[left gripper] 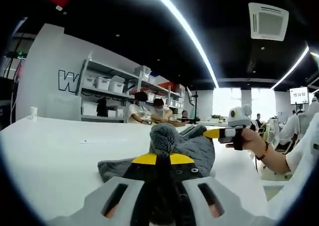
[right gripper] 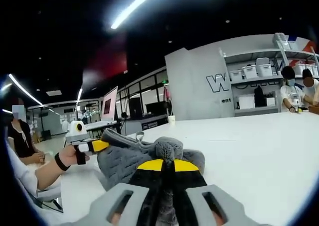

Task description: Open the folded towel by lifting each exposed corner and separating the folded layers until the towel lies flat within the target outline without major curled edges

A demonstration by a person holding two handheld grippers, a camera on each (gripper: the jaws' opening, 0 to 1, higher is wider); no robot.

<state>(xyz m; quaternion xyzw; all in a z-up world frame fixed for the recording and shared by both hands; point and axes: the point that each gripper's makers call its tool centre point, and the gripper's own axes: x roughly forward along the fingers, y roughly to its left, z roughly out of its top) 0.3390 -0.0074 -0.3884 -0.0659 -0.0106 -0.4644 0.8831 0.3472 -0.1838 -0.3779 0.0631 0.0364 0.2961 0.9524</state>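
The grey quilted towel [left gripper: 199, 151] lies bunched on the white table [left gripper: 50, 151]. My left gripper [left gripper: 162, 159] is shut on a fold of it, and a tuft of cloth stands up just past its yellow tips. From the right, a hand holds the right gripper [left gripper: 222, 133], with its yellow tip at the towel's far edge. In the right gripper view the towel [right gripper: 124, 159] is heaped in front of my right gripper [right gripper: 167, 165], which is shut on a fold of it. The left gripper [right gripper: 94, 146] comes in from the left at a towel corner.
The table [right gripper: 259, 151] stretches wide around the towel. A paper cup [left gripper: 33, 111] stands at its far edge. Beyond are shelves with white bins [left gripper: 107, 84] and seated people [left gripper: 149, 109]. Another person [right gripper: 20, 136] sits at the left, near a monitor [right gripper: 109, 104].
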